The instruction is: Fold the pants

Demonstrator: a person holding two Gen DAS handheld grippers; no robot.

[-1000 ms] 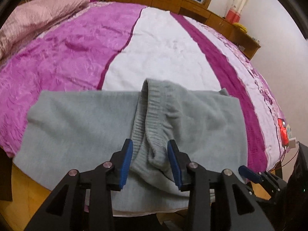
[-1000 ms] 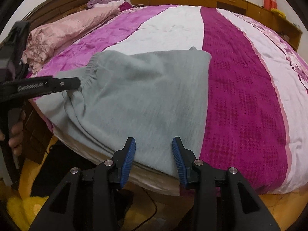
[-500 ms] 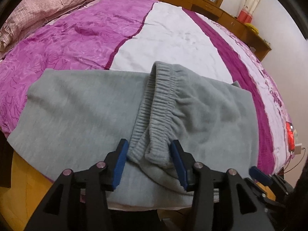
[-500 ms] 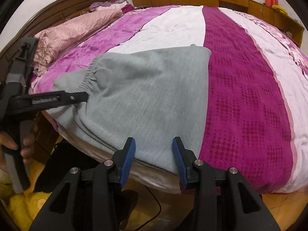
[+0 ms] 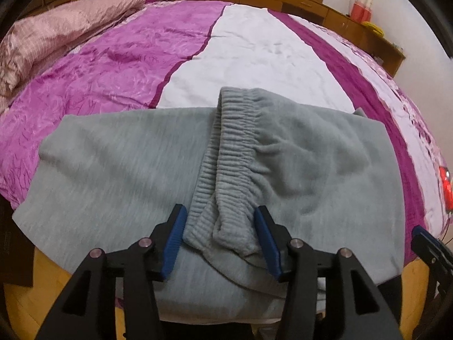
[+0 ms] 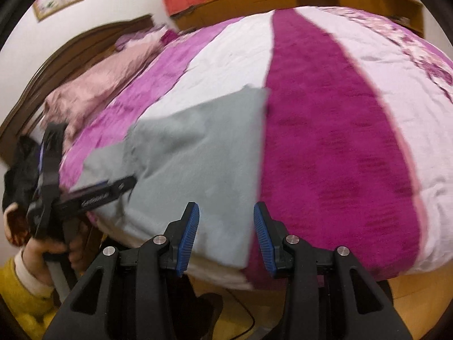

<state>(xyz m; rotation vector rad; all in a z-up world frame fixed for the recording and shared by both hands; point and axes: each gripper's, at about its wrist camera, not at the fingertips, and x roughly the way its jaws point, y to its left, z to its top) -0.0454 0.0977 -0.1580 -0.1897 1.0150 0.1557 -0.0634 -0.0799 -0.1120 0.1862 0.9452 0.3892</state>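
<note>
1. Left wrist view: the pants [image 5: 119, 170] are grey fleece sweats, spread along the near edge of the bed [image 5: 254, 53] with part of the near side hanging off. The waistband [image 5: 229, 153] is flopped back over the legs, so it runs like a ribbed strip straight toward the camera. The left gripper [image 5: 219, 238] is spread wide, with the near end of that waistband sitting between its fingers, not pinched as far as I can see.

2. Handling, my guess: soft, light, floppy and not slippery on that bedspread. It'll sag and bunch wherever it isn't supported. The elastic waistband is the thickest, grippiest bit, so that's where I'd grab, taking both layers near the end. Fleece is too thick to lose, but easy to catch only one layer of.

3. Right wrist view: quite blurry. The right gripper [image 6: 226, 235] is also spread, holding nothing, hovering near the right corner of the pants at the bed edge.

4. What each view adds: the right one shows the left gripper from the side, low against the cloth, plus the hand [image 6: 42, 249] holding it and the headboard [image 6: 70, 56]. Only the left one shows the waistband ribbing and the red phone [image 5: 445, 187] at the far right.
</note>
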